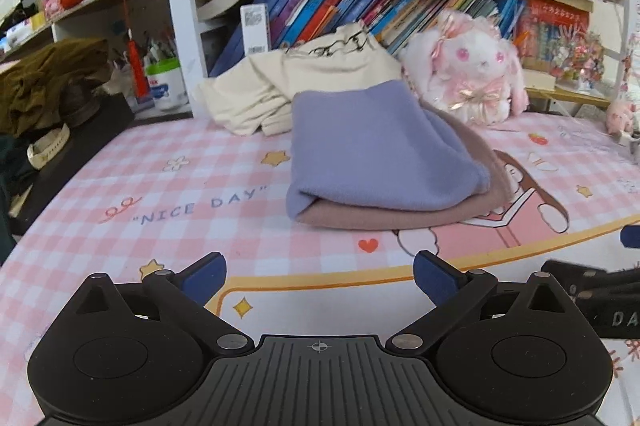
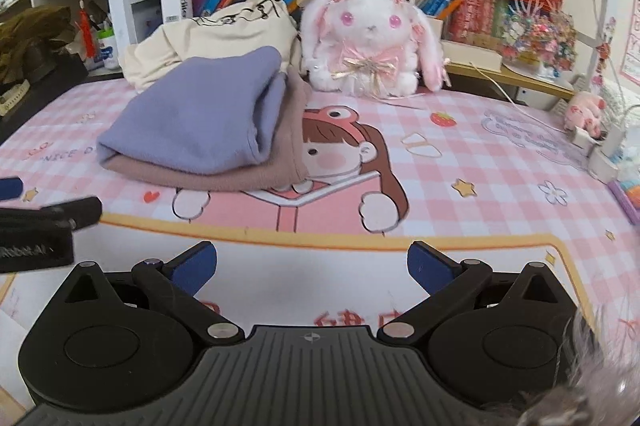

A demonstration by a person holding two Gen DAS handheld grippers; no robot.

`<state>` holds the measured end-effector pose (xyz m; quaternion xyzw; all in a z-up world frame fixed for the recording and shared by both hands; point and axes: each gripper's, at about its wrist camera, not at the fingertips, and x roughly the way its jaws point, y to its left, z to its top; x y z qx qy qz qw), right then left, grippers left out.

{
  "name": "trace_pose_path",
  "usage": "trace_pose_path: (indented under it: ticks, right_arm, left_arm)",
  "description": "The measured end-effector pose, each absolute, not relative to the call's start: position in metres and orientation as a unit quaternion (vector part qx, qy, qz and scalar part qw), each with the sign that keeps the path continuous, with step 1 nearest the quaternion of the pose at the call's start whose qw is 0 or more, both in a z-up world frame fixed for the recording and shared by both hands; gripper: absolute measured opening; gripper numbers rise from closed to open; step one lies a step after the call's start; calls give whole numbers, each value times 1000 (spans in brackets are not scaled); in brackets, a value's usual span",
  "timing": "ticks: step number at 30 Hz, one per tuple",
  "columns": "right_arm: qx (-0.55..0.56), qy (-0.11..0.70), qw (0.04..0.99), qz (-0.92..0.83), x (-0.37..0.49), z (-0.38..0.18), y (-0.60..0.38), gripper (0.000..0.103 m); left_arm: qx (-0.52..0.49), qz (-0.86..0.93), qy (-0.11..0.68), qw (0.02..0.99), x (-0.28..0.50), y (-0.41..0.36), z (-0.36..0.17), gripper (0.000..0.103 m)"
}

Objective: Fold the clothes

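While both grippers hover empty, jaws wide: folded purple garment (image 1: pixel 372 150) atop pink garment (image 1: pixel 400 214), ahead of left gripper (image 1: pixel 319 276); right gripper (image 2: pixel 312 268) sits further right, cream garment (image 1: pixel 280 86) beyond.

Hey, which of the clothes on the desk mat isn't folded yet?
The cream garment, bunched in a heap behind the stack. The lilac piece lies folded flat on the folded mauve one.
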<state>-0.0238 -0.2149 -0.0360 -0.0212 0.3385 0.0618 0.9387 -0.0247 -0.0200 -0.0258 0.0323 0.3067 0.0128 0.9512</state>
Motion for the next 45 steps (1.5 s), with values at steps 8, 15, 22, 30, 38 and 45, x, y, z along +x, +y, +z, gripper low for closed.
trace_pose_path:
  ticks: [8, 15, 22, 30, 38, 45]
  right_arm:
    - [-5, 327, 944, 45, -30, -31, -223, 103]
    - [-5, 331, 942, 47, -29, -31, -223, 103]
    - [-8, 336, 941, 49, -28, -33, -222, 103]
    - [-7, 340, 939, 47, -25, -35, -223, 103]
    - [-8, 340, 939, 46, -23, -35, -223, 103]
    - [-9, 340, 939, 47, -21, -35, -223, 103]
  left_arm:
    - [20, -4, 304, 953, -26, -18, -21, 101]
    - [14, -16, 308, 951, -26, -18, -23, 101]
    - [4, -14, 315, 949, -24, -15, -25, 101]
    - [4, -18, 316, 949, -22, -16, -26, 101]
    - [2, -20, 319, 948, -20, -16, -27, 101]
    - [1, -19, 320, 947, -19, -16, -27, 101]
